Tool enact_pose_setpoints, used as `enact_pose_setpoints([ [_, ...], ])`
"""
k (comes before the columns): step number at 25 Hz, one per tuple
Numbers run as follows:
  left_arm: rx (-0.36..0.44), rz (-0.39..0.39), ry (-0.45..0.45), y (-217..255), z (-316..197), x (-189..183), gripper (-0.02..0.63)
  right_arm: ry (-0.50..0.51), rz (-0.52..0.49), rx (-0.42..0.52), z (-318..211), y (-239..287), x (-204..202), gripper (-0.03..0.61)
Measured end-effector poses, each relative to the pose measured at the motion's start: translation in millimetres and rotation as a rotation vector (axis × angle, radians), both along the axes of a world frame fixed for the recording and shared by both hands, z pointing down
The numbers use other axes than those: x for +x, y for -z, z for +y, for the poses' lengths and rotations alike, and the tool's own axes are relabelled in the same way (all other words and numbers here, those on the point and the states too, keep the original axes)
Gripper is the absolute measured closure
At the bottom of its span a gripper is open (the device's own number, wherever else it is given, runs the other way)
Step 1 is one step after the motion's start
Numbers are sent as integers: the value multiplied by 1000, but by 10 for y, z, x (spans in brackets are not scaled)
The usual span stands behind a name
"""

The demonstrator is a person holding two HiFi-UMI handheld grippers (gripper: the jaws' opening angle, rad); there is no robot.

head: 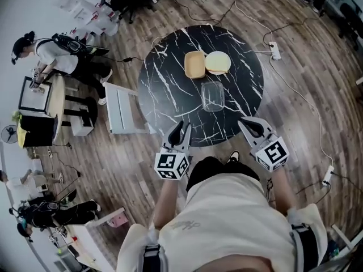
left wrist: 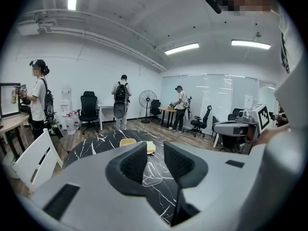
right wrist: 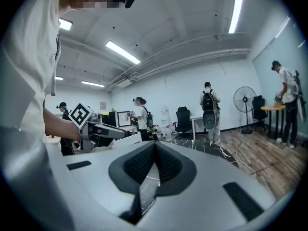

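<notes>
While two claws (head: 180,130) (head: 249,124) hover, three containers (head: 194,64) (head: 217,62) (head: 212,96) lie ahead.

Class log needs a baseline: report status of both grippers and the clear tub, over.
Left gripper open, empty. Right gripper shut, empty. Both at near edge of table. Clear tub ahead, untouched; tan box, cream dish beyond it. Path clear.

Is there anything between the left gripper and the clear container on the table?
Nothing visible: only bare black table lies between the left gripper and the clear container. The tan box and the pale round dish lie beyond it.
</notes>
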State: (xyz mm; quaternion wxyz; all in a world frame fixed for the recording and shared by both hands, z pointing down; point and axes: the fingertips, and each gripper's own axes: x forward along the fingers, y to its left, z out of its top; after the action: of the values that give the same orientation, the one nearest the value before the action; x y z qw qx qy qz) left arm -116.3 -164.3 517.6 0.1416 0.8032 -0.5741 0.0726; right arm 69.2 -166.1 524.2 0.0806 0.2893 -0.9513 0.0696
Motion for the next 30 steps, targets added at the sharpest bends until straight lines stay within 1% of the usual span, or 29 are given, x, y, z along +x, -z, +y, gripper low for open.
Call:
enact_pose_setpoints([
  [3,8,-15,-11,-15,-117,-22,491,-15,-9,-18,-72,-71,16,572],
  [6,7,-26,-20,-78,-268,-104,494,-42,4,-16,-144,-69,39,572],
  [12,26,-7,-50,-57,-688,-232,497,-111,31,4,-367,81,62,572],
  [16,47,17,-91,5,-981,-231,500,-135,75,44,-577,228,-37,572],
  [19,49,30,-129,3,-1145,-263,505,-162,72,56,-726,295,-130,572],
  [22,25,33,-144,-122,-1287,-332,505,-176,82,45,-815,251,-238,572],
  [26,-19,43,-184,-415,-1410,-358,505,-193,115,25,-911,114,-363,572],
  [28,-54,42,-195,-574,-1491,-363,506,-206,121,16,-992,87,-409,572],
  [30,-99,45,-193,-737,-1503,-359,506,-198,127,2,-1020,63,-437,572],
])
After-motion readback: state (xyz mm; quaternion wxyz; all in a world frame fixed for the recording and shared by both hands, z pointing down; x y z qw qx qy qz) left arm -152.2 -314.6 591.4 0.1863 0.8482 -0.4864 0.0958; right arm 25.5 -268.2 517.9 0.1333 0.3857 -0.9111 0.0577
